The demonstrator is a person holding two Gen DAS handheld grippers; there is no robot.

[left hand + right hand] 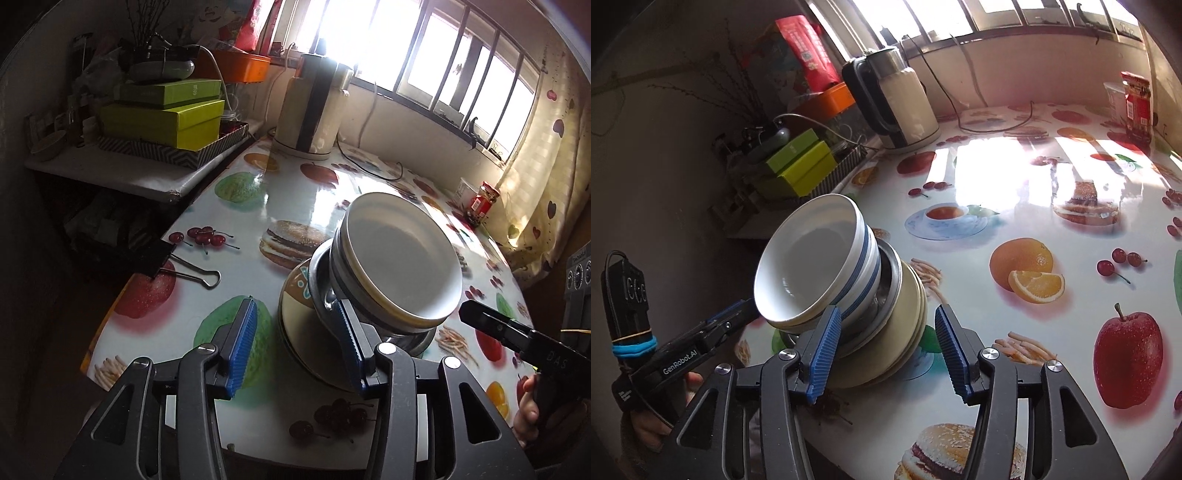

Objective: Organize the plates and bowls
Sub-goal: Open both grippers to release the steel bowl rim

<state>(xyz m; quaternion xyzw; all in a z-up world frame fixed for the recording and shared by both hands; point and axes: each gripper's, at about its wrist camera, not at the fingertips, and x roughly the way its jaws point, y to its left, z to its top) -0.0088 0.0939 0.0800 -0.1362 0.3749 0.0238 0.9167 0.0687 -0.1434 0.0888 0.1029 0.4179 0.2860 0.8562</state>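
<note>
A stack of dishes stands on the fruit-print table (236, 206): white bowls with blue stripes (402, 258) on top, a metal bowl (321, 280) under them, and cream plates (299, 328) at the bottom. My left gripper (295, 343) is open, its blue pads either side of the stack's near left edge without squeezing it. In the right wrist view the white bowls (812, 266), the metal bowl (890, 273) and the plates (905, 325) stand the same way. My right gripper (890, 350) is open around the plates' near right edge. The tip of each gripper shows in the other's view.
A kettle (314, 110) with its cable stands at the far side of the table. A black binder clip (177, 262) grips the left edge. Green boxes (162, 118) sit on a side shelf. A red jar (482, 201) stands by the curtain.
</note>
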